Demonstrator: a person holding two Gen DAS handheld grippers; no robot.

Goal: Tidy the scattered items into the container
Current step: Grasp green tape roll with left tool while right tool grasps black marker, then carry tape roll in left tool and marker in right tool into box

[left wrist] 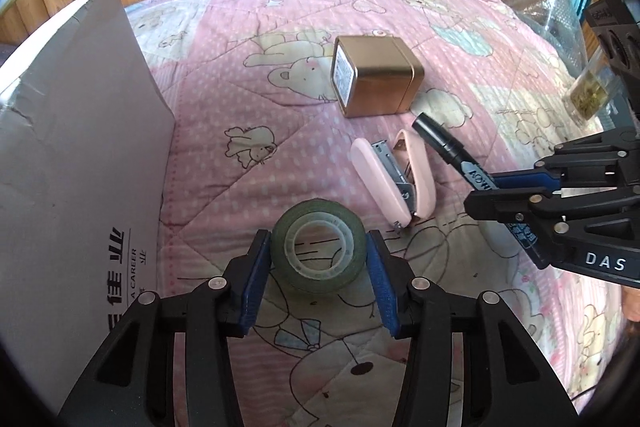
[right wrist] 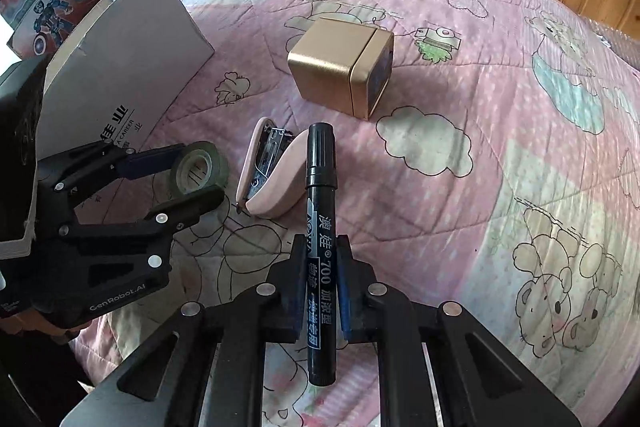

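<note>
Left claw (left wrist: pixel 319 247) straddles the tape roll (left wrist: pixel 319 251), which lies flat on the pink quilt (left wrist: pixel 224 99) at lower centre of the left wrist view. The blue pads sit at the roll's two sides; whether they already press on it cannot be told. Jaws are part spread, about the roll's width. The roll is round, so it offers no preferred grasp axis.

Right claw (right wrist: pixel 322 259) is pressed together on the black marker (right wrist: pixel 320 227). The marker's long axis runs along the fingers, cap pointing up-frame, tail projecting back between the arms.

Key relation: the grey box (left wrist: pixel 80 147), judged to be the container, stands at the left edge of the left wrist view, right beside the left claw. The left hand is nearer to it; the right must cross over the pink stapler (right wrist: pixel 268 175) and the tape roll.

Still loose on the quilt: the stapler, lying open, and the gold tin (left wrist: pixel 372 75) at upper centre.

View differences: only the right wrist view shows the marker's printed label and the grip on it. Only the left wrist view shows the pad spacing at the roll. Neither view shows the box's opening.
</note>
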